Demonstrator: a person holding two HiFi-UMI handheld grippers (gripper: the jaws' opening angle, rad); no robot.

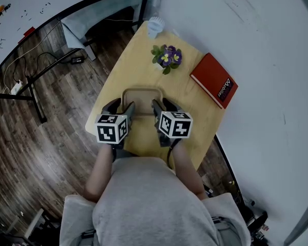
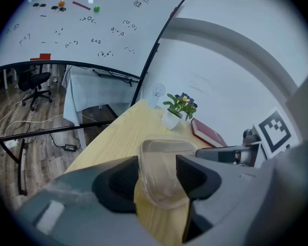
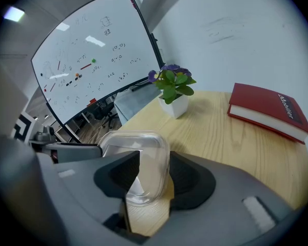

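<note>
Pale wood table [image 1: 128, 65] against a white wall, with a whiteboard [image 2: 82, 29] and dark plank floor [image 1: 51, 111] beyond. At the near end, a clear container [image 1: 142, 97], flanked by both grippers. On its left wall, the left gripper [image 1: 120, 106], jaws closed in and pinching, one pad outside and one inside the tub. On the opposite wall, the right gripper [image 1: 164, 105], pinching the same way. Farther up the table, well apart from the container: plant [image 1: 167, 57], red book [image 1: 214, 80], glass [image 1: 155, 26].

Likely trouble: thin plastic, so buckling or popping free under an uneven squeeze. Slick walls too, so slipping from one grip and tipping if raised out of step. Also possible: twisting, with the two grips pulling against each other. Little risk to plant or book from so far off.

Container: transparent, glossy, shallow, rounded-square, with a rolled rim and soft corners. Pads: matte black, faintly textured. Gripper bodies: smooth grey. Tabletop: fine straight grain, satin finish. Book: hardback, white page edge. Pot: white, square.
</note>
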